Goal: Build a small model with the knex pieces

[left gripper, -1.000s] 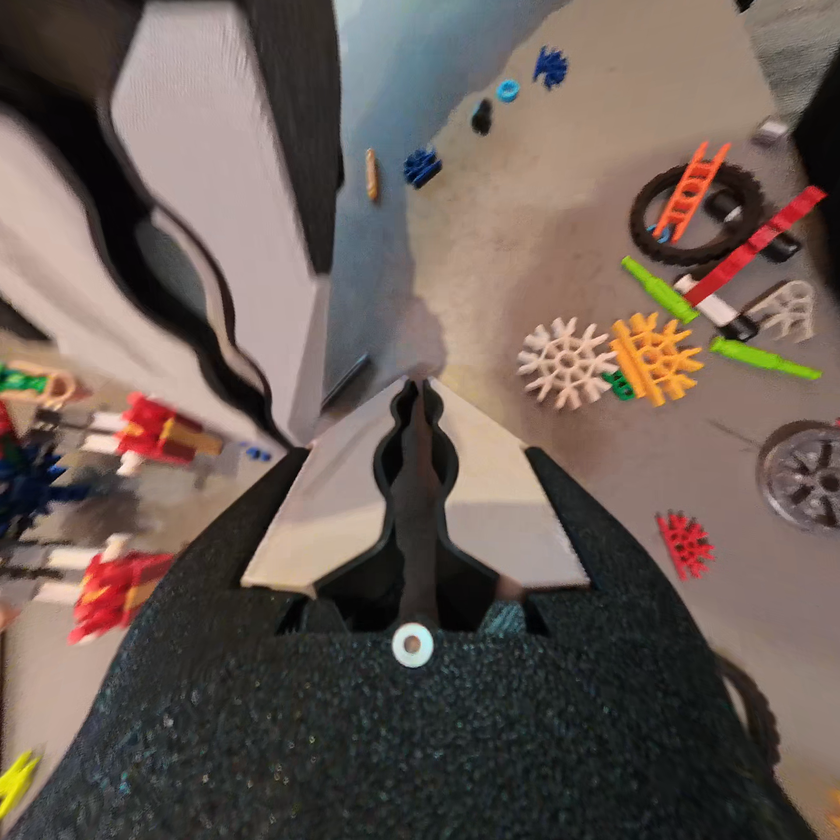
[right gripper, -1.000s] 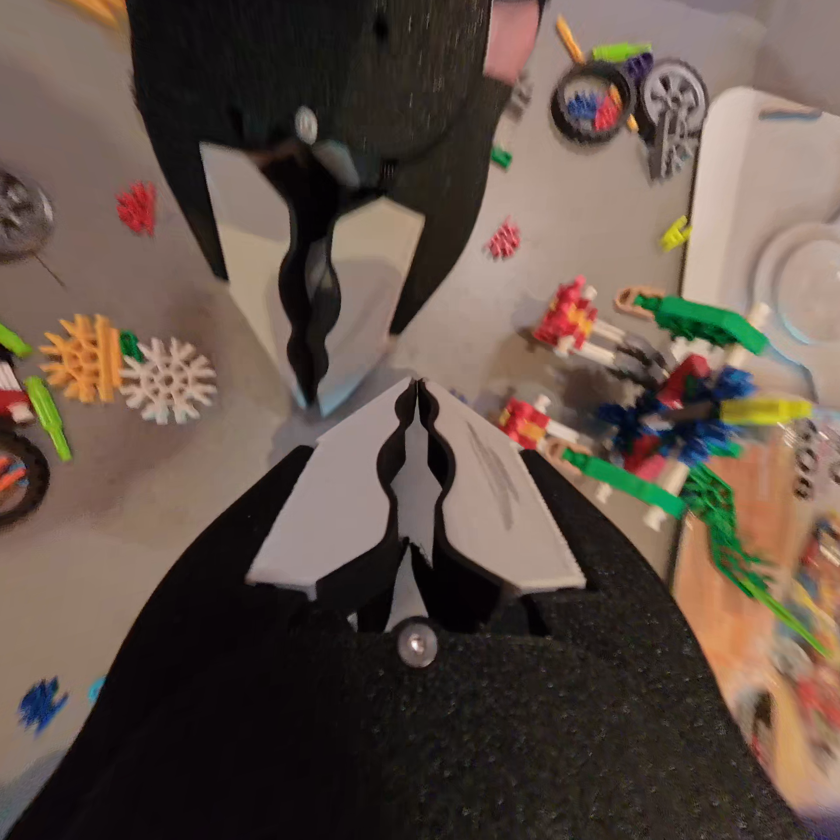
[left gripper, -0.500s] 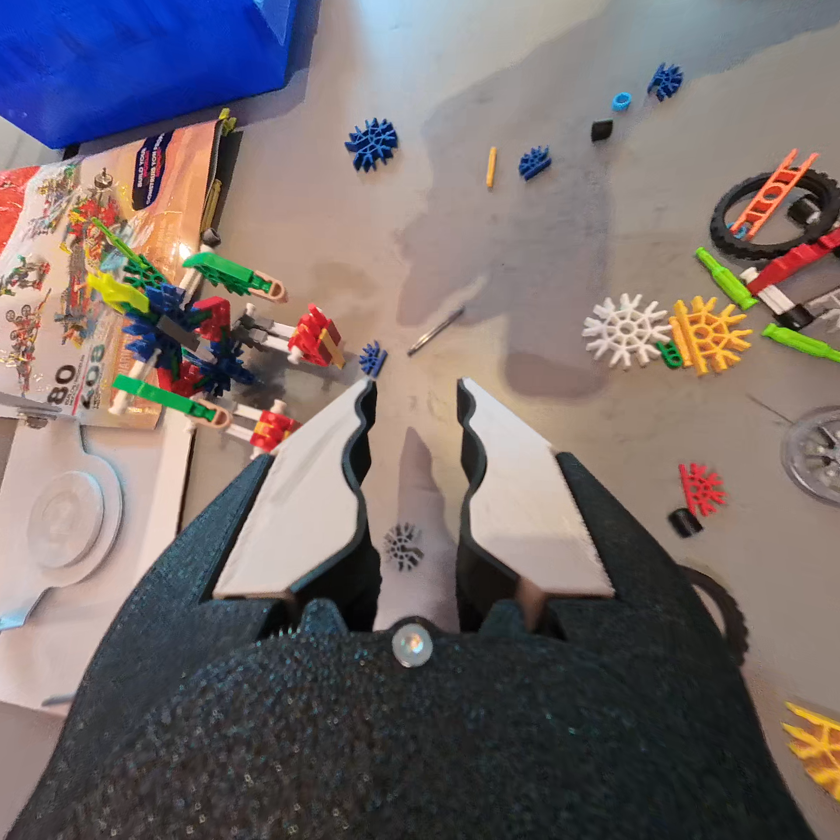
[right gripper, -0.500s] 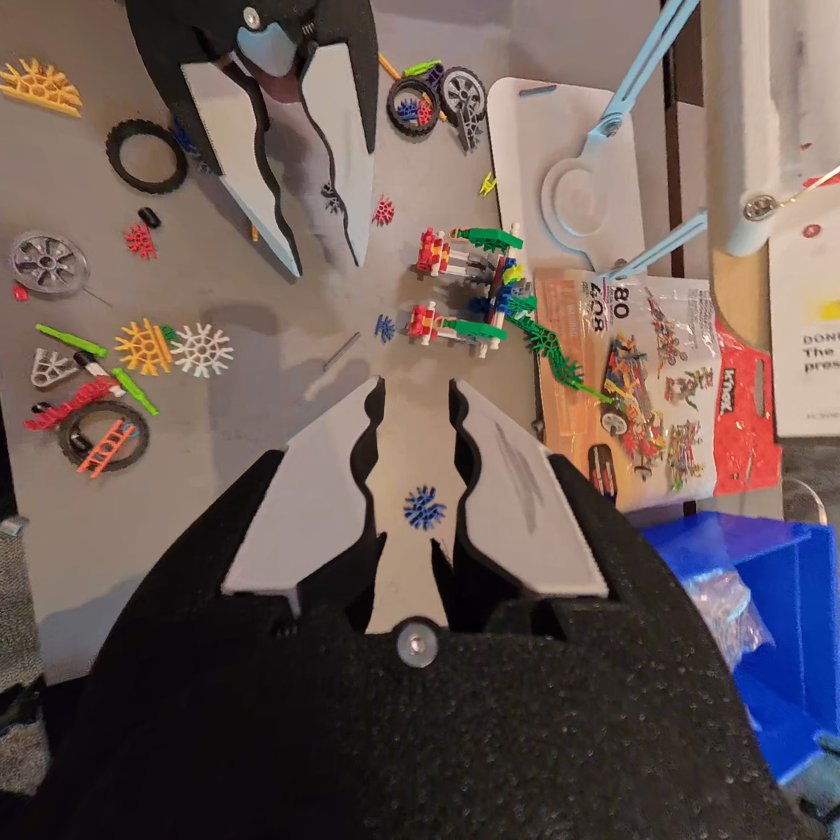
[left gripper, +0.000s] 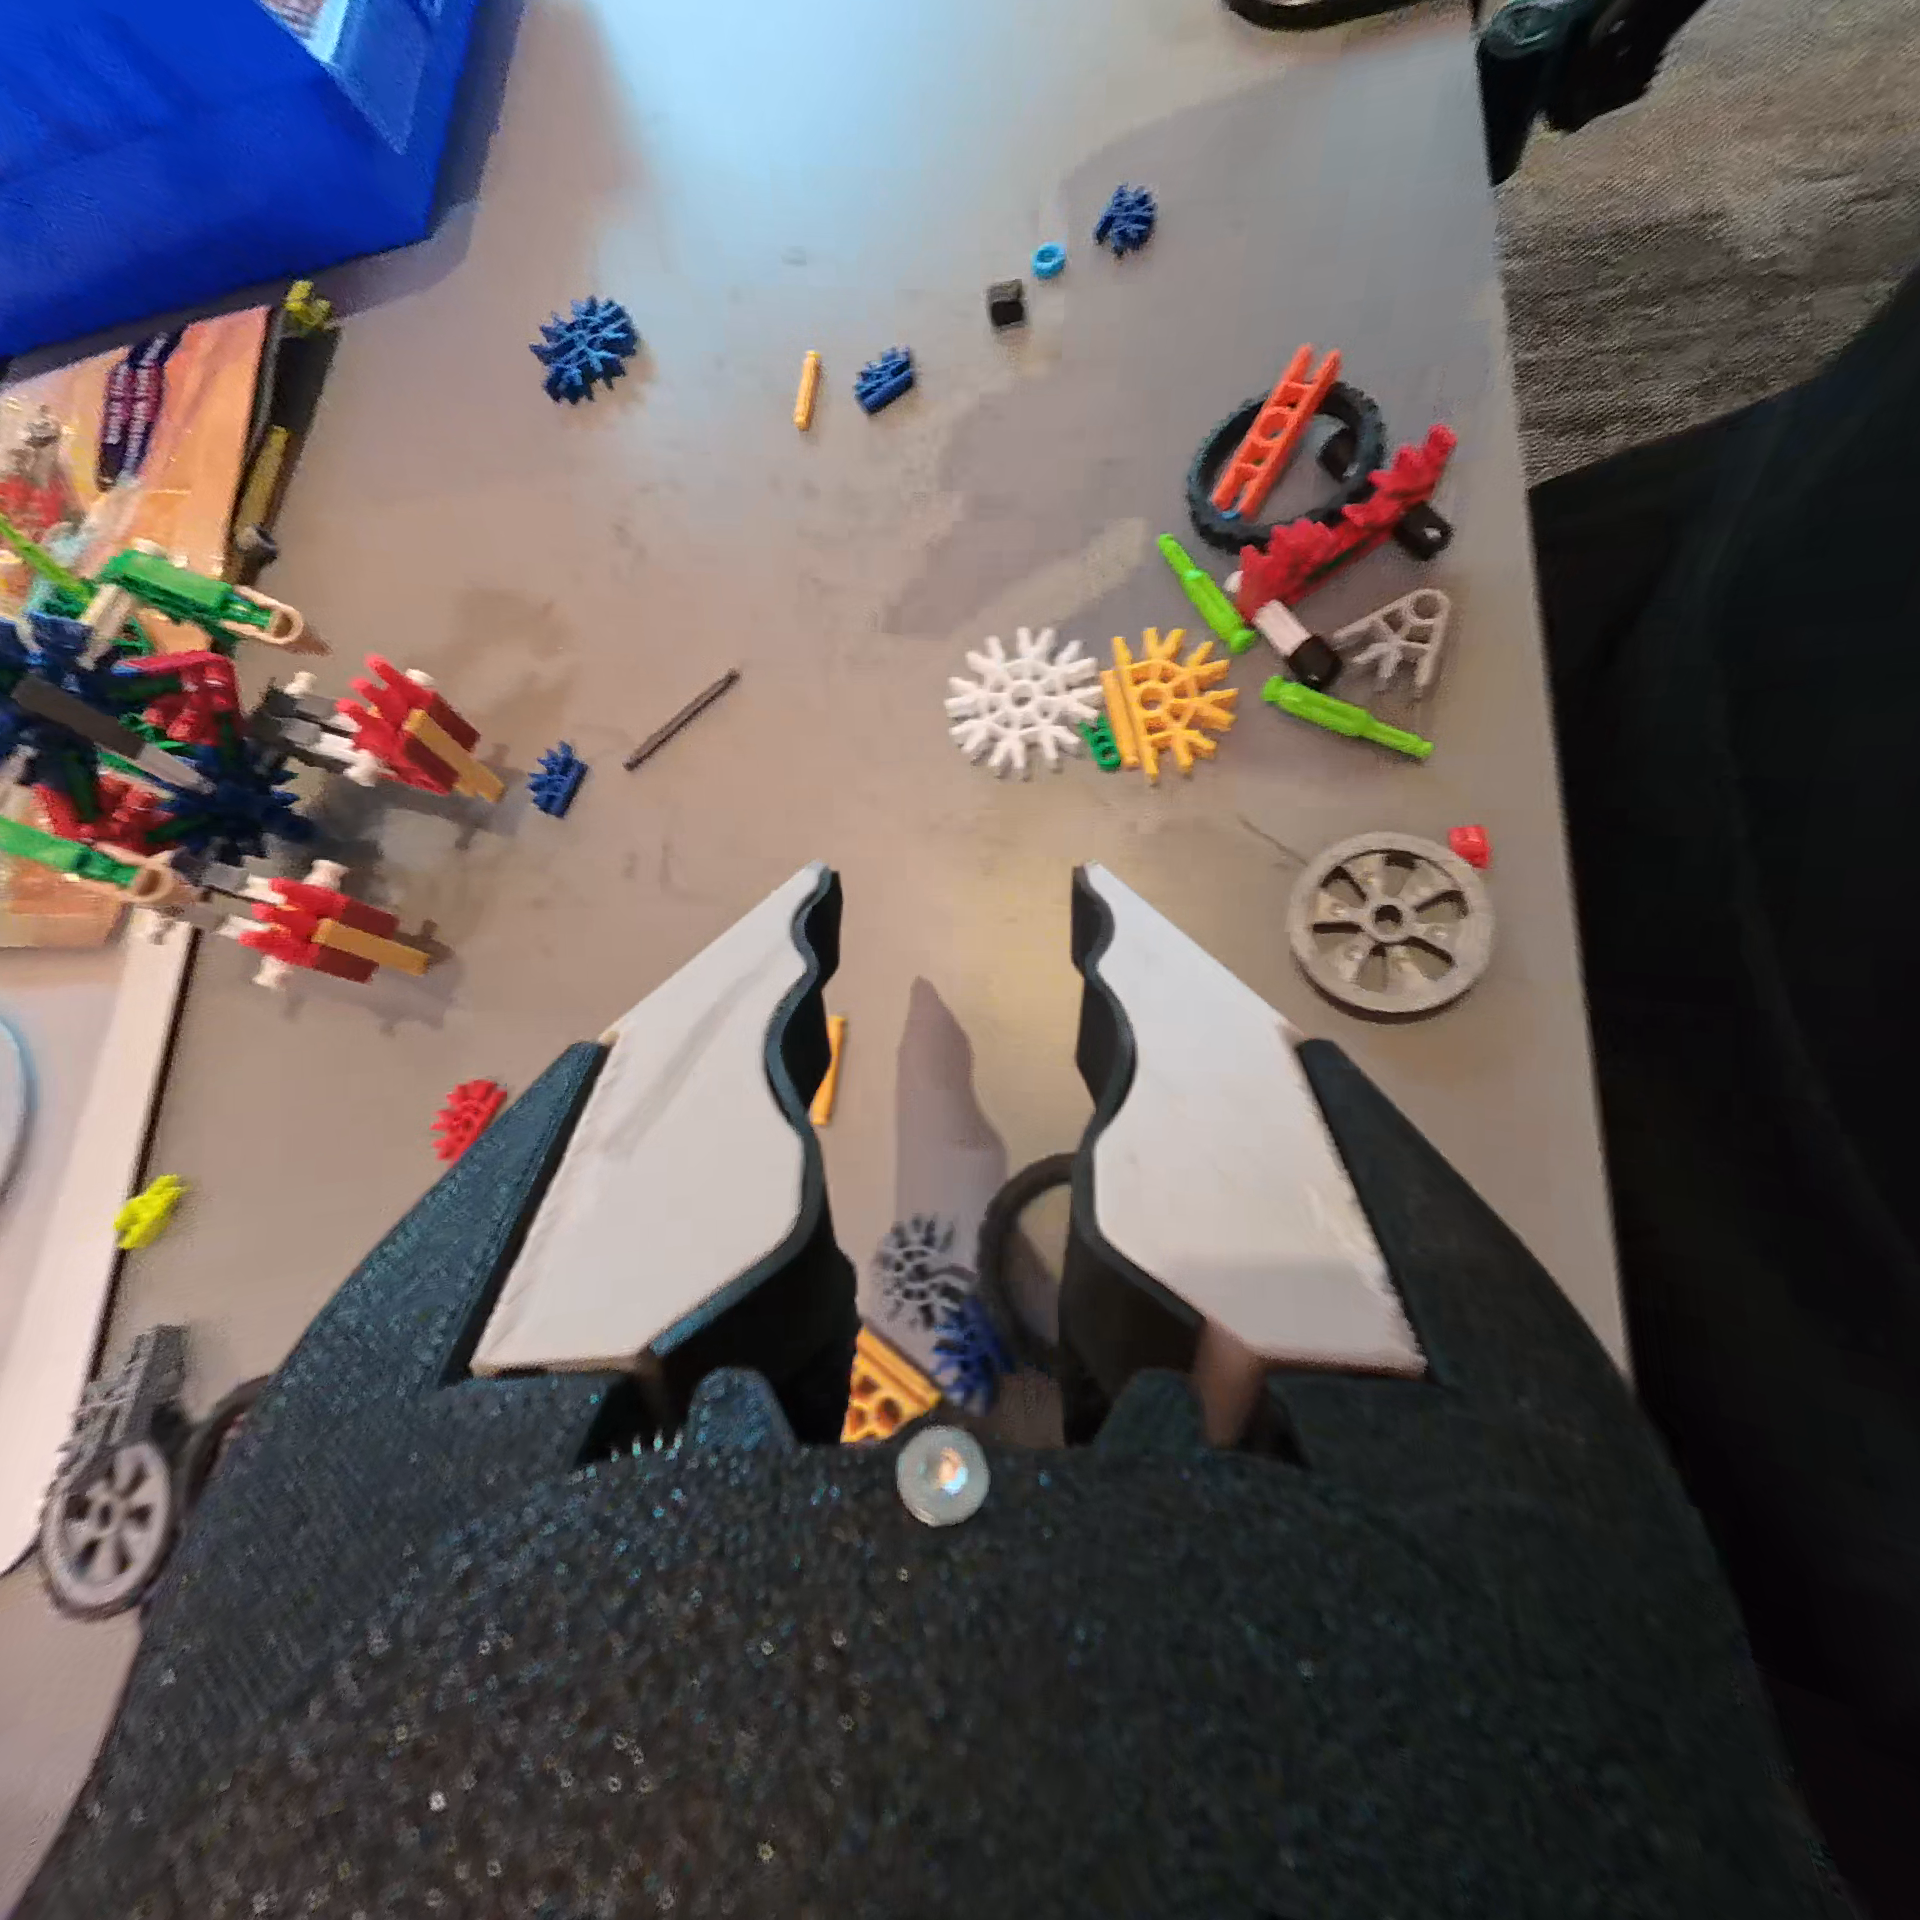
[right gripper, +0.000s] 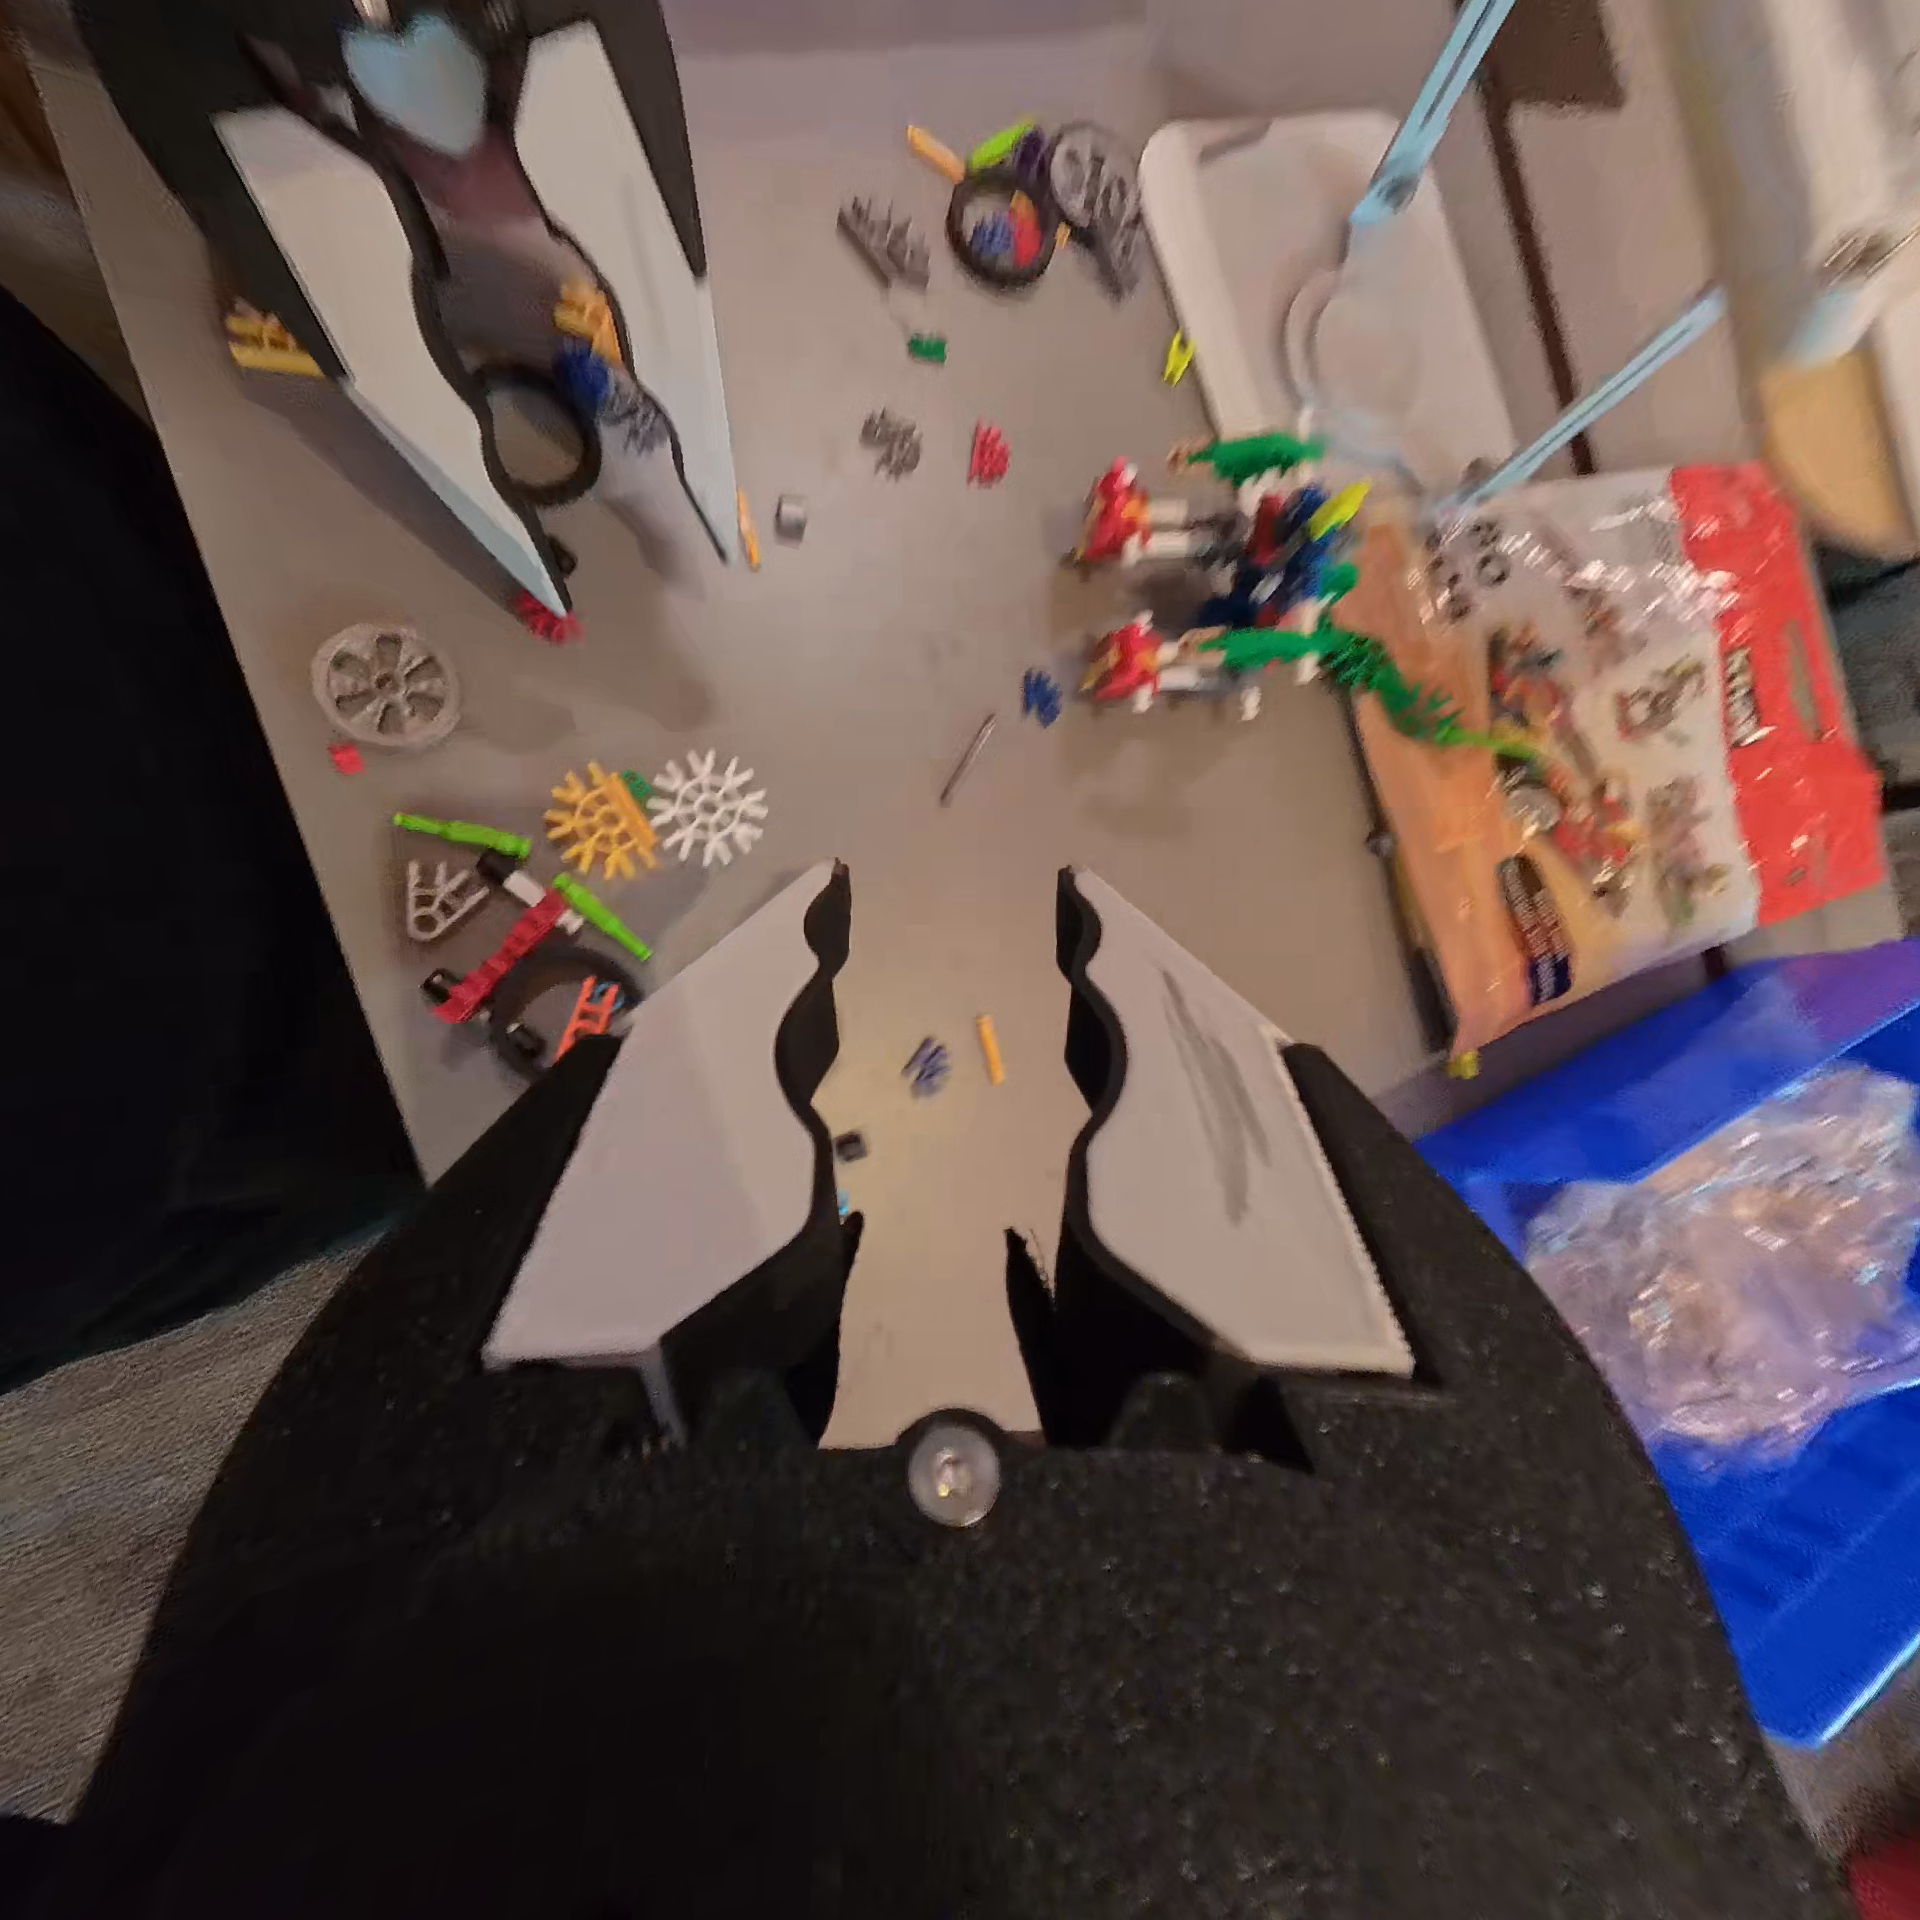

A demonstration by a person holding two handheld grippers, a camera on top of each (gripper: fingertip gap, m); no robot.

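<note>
My left gripper [left gripper: 951, 883] has its fingers [left gripper: 686, 1122] spread wide with nothing between them, hanging above the grey table [left gripper: 727, 540]. In the gap I see a small orange rod [left gripper: 828, 1070], a grey snowflake piece [left gripper: 916, 1259], a blue one [left gripper: 966, 1340] beside it, a yellow piece [left gripper: 881, 1397] and part of a black tyre [left gripper: 1013, 1226], all lying on the table below. Ahead to the right a white snowflake piece [left gripper: 1023, 698] touches a yellow snowflake piece [left gripper: 1172, 704], and a grey wheel [left gripper: 1390, 925] lies near the right finger. To the left stands a built toy model [left gripper: 197, 769] in red, blue and green, with a thin dark rod [left gripper: 681, 719] between it and the white piece. A blue bin [left gripper: 197, 135] fills the far left corner.

In the right wrist view, my right gripper [right gripper: 948, 873] is spread wide too and holds nothing. Between its fingers [right gripper: 1205, 1164] I see a small blue piece [right gripper: 925, 1062] and a short orange rod [right gripper: 990, 1049] on the table. The left gripper [right gripper: 639, 582] shows at the upper left, open, above the black tyre [right gripper: 535, 436]. The toy model [right gripper: 1216, 582] sits to the right, beside a printed plastic bag [right gripper: 1621, 727], and the blue bin [right gripper: 1704, 1299] is at the lower right. This view is blurred.
</note>
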